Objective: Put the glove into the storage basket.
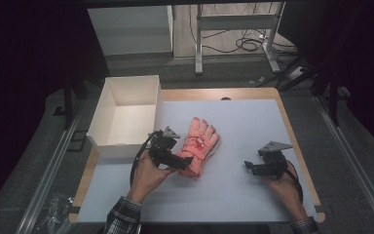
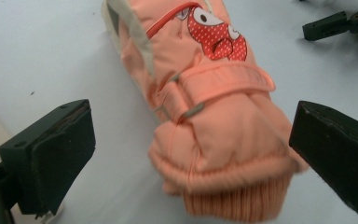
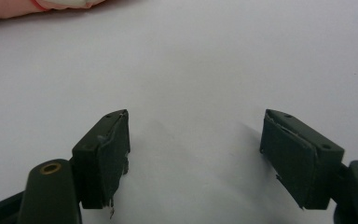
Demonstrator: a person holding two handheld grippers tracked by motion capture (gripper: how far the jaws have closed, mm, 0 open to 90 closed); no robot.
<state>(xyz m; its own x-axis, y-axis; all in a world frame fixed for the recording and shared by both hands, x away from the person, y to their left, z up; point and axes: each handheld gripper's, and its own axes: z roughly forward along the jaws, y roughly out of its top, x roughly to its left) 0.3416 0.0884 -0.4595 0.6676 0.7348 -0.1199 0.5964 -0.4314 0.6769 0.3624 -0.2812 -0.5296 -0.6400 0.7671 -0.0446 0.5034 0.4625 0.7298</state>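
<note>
A peach-pink winter glove (image 1: pixel 200 141) with a red spotted cartoon patch lies flat on the white table cover, fingers pointing away from me. In the left gripper view its ribbed cuff and wrist strap (image 2: pixel 214 116) sit between the jaws, and neither pad touches the fabric. My left gripper (image 1: pixel 182 161) is open at the cuff end. My right gripper (image 1: pixel 250 167) rests to the right of the glove, well apart from it, jaws open over bare cover (image 3: pixel 196 154). A corner of the glove (image 3: pixel 28 7) shows at the top left of the right gripper view.
An open, empty white box (image 1: pixel 126 117) stands at the table's left side, just beyond my left hand. The white cover (image 1: pixel 253 122) reaches nearly to the wooden table edges. Metal table legs and cables are on the floor behind.
</note>
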